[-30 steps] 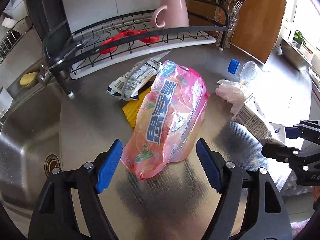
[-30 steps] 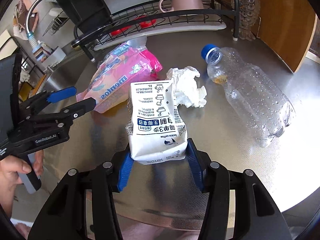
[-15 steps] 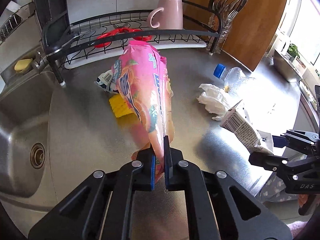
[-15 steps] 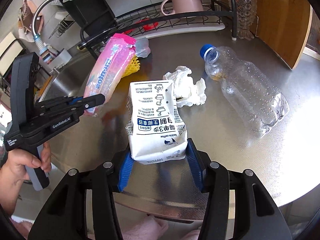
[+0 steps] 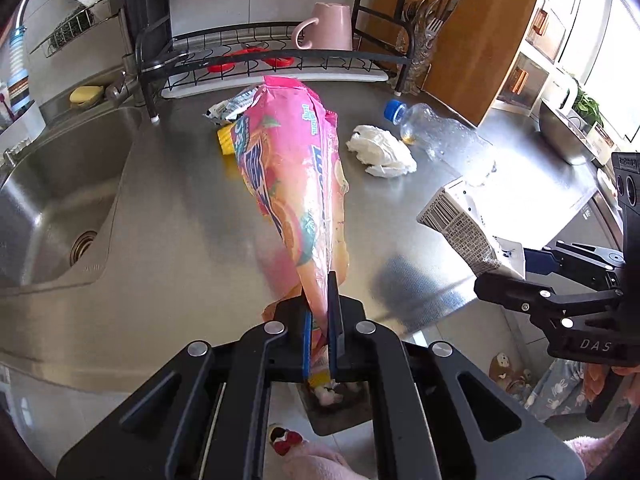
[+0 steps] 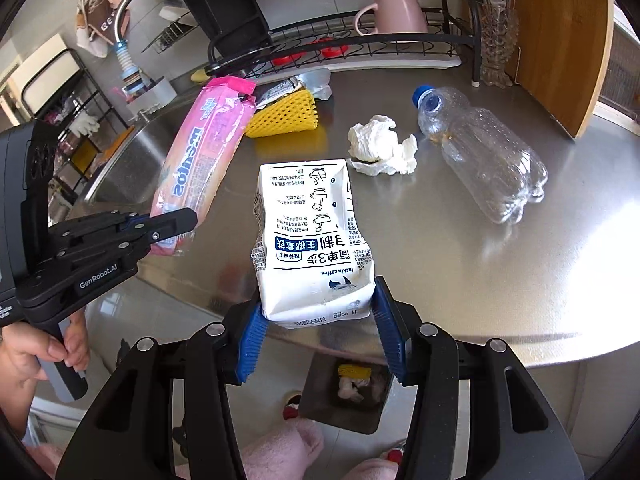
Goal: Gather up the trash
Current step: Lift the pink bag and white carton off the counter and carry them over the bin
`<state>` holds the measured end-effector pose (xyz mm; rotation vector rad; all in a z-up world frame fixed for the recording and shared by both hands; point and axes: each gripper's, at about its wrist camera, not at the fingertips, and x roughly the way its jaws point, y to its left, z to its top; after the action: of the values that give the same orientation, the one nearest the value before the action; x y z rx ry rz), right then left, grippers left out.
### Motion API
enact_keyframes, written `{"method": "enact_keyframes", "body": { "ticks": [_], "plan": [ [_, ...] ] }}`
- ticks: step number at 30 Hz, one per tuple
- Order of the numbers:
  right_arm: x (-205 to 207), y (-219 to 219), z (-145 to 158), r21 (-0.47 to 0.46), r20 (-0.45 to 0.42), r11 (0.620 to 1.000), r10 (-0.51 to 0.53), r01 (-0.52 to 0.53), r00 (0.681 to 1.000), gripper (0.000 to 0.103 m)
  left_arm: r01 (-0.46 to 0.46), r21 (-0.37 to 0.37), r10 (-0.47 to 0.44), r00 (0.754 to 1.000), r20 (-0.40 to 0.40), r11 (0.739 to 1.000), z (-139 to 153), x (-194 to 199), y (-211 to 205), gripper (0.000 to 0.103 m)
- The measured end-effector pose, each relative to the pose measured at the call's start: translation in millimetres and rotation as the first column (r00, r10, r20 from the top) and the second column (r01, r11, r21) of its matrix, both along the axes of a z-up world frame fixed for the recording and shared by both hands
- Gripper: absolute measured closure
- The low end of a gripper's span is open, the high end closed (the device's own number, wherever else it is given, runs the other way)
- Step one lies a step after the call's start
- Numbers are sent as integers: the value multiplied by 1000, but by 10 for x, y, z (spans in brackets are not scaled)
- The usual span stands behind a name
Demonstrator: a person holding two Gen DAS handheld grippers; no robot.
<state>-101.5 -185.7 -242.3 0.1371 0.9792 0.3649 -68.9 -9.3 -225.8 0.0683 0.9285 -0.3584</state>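
My left gripper (image 5: 320, 340) is shut on the lower end of a pink candy bag (image 5: 292, 168), which stands up from the jaws above the counter edge. From the right wrist view the same pink bag (image 6: 200, 160) hangs in the left gripper (image 6: 176, 224). A white coffee carton (image 6: 316, 240) is clamped between the blue pads of my right gripper (image 6: 318, 336), lifted off the steel counter (image 6: 460, 264). Below the counter edge a dark trash bin (image 6: 348, 392) on the floor holds some rubbish.
On the counter lie a crumpled white tissue (image 6: 380, 146), a clear plastic bottle (image 6: 480, 156) with a blue cap, a yellow foam net (image 6: 286, 116) and a silver wrapper (image 5: 230, 108). A dish rack (image 5: 272, 60) with a pink mug (image 5: 328, 28) stands behind; the sink (image 5: 60, 196) is left.
The left gripper closed on the pink bag, lifted it off the counter and drew it back toward the counter edge. The right gripper, still holding the carton, also pulled back; the floor bin came into view.
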Motion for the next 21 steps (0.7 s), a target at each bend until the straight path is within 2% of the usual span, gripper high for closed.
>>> {"method": "enact_keyframes", "body": {
  "ticks": [9,14,21],
  "plan": [
    [-702,-164,-107,-9,-42,998,60,-61,997,52,-29,-20,29,999,-40,999,-175,-841,-148,98],
    [-968,-246,-334,2,-120,997,76,-77,990,52,-32,-14,30,992,-125,999,-476,-1175,-205,98],
    [-1026,-276,-830,-10,-249,997,66,-71,966,52,-59,3,58,968,-244,998,-1006,-1379,-174,98]
  ]
}}
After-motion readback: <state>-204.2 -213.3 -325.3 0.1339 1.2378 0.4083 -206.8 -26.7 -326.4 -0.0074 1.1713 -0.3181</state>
